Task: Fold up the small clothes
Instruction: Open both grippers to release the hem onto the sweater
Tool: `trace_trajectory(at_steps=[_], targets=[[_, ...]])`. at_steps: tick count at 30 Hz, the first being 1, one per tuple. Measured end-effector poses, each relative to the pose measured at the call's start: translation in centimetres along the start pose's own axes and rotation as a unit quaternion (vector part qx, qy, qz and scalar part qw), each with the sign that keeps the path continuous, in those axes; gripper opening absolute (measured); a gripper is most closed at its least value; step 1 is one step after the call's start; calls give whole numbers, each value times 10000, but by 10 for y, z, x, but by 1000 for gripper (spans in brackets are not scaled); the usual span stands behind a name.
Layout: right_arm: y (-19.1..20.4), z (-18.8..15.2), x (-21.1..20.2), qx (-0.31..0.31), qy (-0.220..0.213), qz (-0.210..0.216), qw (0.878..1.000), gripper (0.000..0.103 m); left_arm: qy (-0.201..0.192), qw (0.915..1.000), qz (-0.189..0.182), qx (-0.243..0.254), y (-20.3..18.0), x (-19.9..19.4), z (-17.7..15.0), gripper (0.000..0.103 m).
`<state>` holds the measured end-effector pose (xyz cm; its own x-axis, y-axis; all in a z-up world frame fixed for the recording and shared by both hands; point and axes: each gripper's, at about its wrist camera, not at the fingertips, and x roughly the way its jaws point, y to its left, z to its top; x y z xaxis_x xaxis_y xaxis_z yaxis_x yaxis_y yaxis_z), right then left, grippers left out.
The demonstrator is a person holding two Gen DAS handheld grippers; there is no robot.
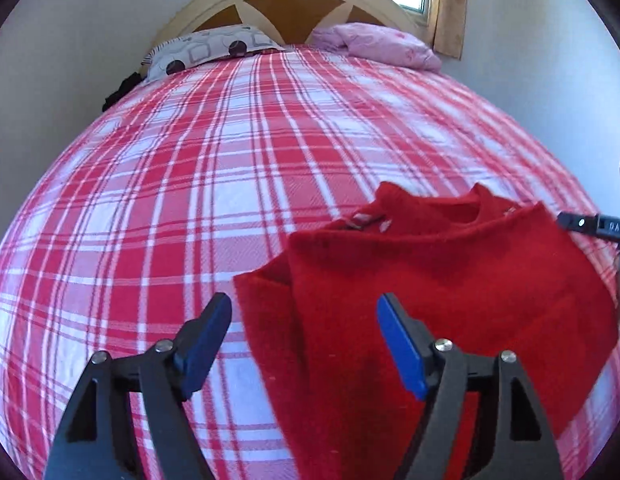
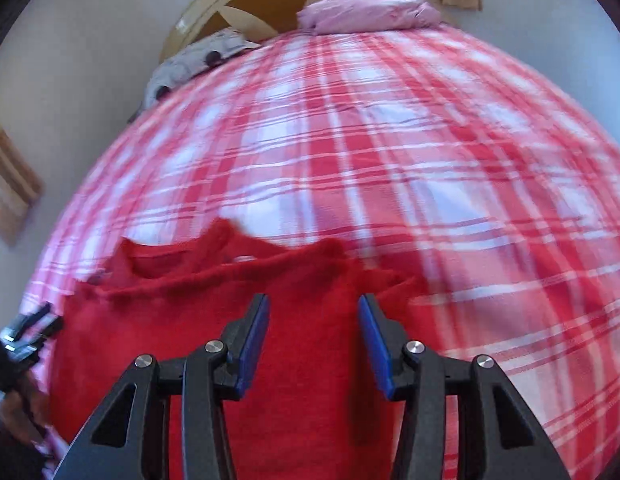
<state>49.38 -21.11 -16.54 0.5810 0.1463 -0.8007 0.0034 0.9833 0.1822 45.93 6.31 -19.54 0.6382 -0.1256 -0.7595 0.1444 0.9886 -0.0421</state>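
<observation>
While both tongs, left gripper (image 1: 303,340) and right gripper (image 2: 314,338), stand released, we judge the red knit garment (image 1: 450,272) soft, light, floppy; grasp its edges.

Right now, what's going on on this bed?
A person with a gripper in each hand is folding a small red sweater on a bed with a red and white checked cover. The sweater lies partly folded, neckline toward the pillows. Both the left gripper and the right gripper hover over it with fingers apart, gripping nothing.
</observation>
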Motion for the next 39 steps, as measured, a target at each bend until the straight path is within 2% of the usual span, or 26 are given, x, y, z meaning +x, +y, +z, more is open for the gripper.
trace_trajectory(at_steps=[5, 7, 9, 11, 15, 17, 21, 26, 27, 29, 31, 32, 35, 39], targets=[[-16, 7, 3, 46, 85, -26, 9999, 41, -30, 10000, -25, -11, 3, 9, 12, 78], [-13, 10, 14, -90, 187, -54, 9998, 41, 35, 9999, 105, 65, -2, 19, 15, 78], [-11, 11, 27, -194, 347, -353, 9986, 37, 211, 9991, 339, 172, -6, 34, 16, 78], [-13, 13, 38, -250, 493, -434, 9975, 37, 389, 9978, 474, 245, -8, 48, 15, 80], [-25, 19, 21, 147, 158, -644, 9977, 37, 391, 9977, 555, 27, -1, 41, 20, 81], [-23, 13, 0, 186, -34, -539, 9984, 37, 242, 9982, 539, -68, 4, 24, 19, 81], [4, -13, -39, -135, -49, -106, 9998, 37, -130, 9977, 668, 58, 11, -24, -1, 81], [65, -79, -79, -1204, -66, 345, 9921, 37, -188, 9987, 474, -69, 24, -72, -46, 86], [76, -97, -83, -1425, -57, 383, 9890, 37, -188, 9988, 439, -67, 22, -76, -51, 90], [84, -122, -76, -1702, 73, 85, 9853, 37, -158, 9990, 426, 13, 17, -78, -64, 98], [79, -139, -64, -1744, 177, -275, 9841, 37, -121, 9981, 582, 188, 8, -70, -73, 98], [74, -144, -66, -1660, 15, -215, 9859, 37, -53, 9977, 643, 229, 4, -64, -77, 98], [66, -147, -70, -1400, 114, -167, 9899, 37, 82, 9976, 627, 265, -2, -47, -83, 98], [69, -153, -72, -1628, 182, -302, 9860, 37, -63, 9982, 582, 112, 1, -48, -85, 100]])
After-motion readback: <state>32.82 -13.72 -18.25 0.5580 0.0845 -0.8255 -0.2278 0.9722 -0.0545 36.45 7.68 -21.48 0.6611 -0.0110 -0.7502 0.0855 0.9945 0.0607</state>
